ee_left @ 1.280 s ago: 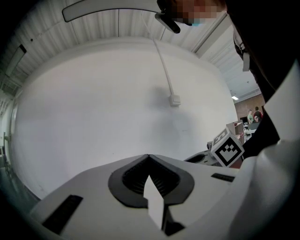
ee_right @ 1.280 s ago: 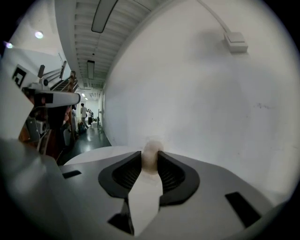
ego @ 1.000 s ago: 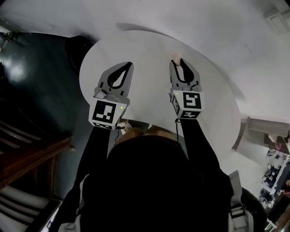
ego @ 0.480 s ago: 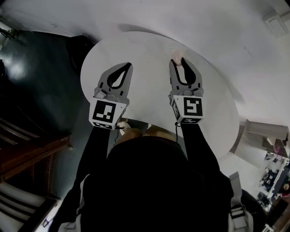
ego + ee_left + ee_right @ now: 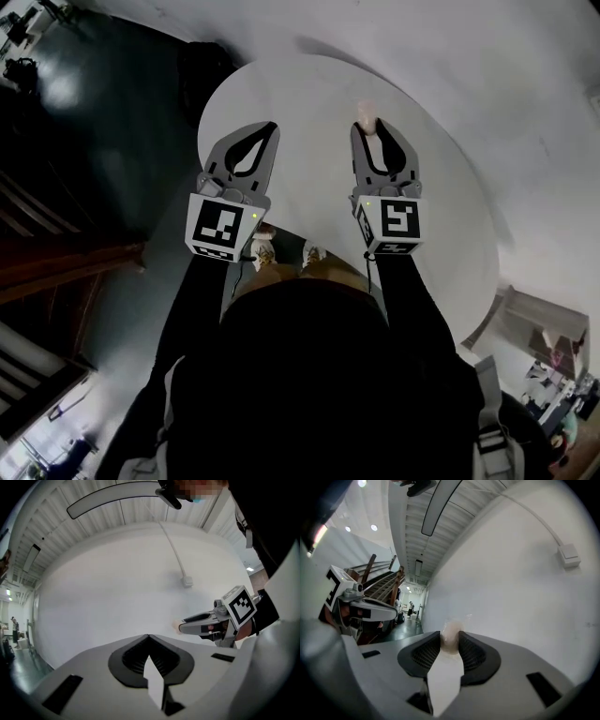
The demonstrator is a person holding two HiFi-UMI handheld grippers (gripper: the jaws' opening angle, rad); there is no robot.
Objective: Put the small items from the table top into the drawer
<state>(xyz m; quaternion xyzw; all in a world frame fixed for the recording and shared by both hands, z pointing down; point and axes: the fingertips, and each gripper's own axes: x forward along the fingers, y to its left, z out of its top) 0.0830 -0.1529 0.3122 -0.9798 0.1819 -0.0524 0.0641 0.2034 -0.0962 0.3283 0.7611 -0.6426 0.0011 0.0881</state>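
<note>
A small pale pinkish item [image 5: 367,113] sits between the tips of my right gripper [image 5: 367,128], held above the round white table [image 5: 309,94]. In the right gripper view the item [image 5: 451,638] fills the gap between the two dark pads, touching both, and these jaws have just been opening slightly. My left gripper [image 5: 269,128] hovers beside it at the same height, its tips meeting with nothing in them [image 5: 148,637]. From the left gripper view the right gripper [image 5: 180,626] shows side-on. No drawer is in view.
A dark floor [image 5: 112,112] and wooden stairs [image 5: 56,262] lie left of the table. A person's shoes [image 5: 264,251] show past the table's near rim. A white wall with a cable and small box [image 5: 187,581] stands behind the table.
In the head view the table has shifted right, so both grippers sit nearer its left rim. The pale item stays between the right jaws. The left jaws stay closed.
</note>
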